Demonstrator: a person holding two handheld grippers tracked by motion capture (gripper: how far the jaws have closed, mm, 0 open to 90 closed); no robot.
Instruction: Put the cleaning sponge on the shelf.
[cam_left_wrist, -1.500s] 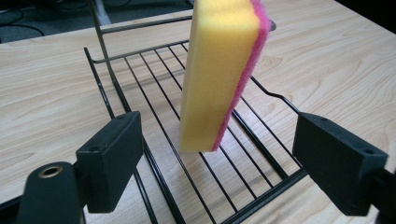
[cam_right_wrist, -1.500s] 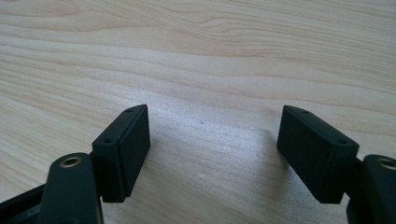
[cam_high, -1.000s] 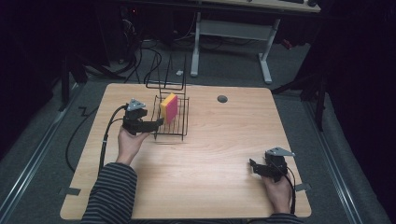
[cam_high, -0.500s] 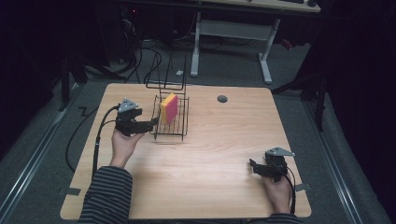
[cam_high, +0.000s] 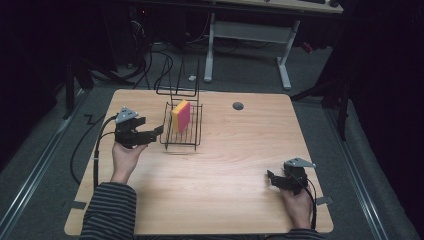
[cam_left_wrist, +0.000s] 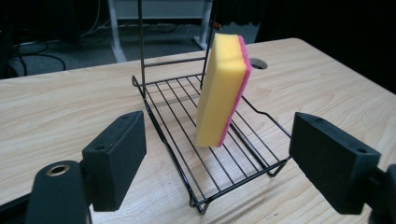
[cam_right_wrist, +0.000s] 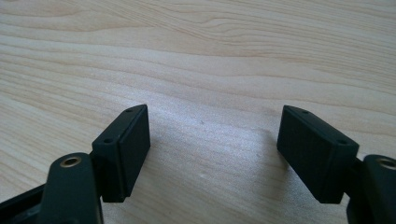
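The sponge (cam_left_wrist: 222, 91) stands on edge in the rack (cam_left_wrist: 219, 164), dead ahead of the left tool (cam_left_wrist: 219, 163), whose jaws are spread and empty.

L gripper (cam_high: 156, 132) raised, jaws wide apart, nothing btwn. R gripper (cam_high: 270, 178) low, jaws apart too.

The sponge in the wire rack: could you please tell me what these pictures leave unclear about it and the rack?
- Sponge: its far face is turned away in the left gripper view; the high view is too small to show what it leans on.
- Wire rack: its tall back frame is cut off by the top edge of the left gripper view, and its thin wires fade into the dark floor in the high view.
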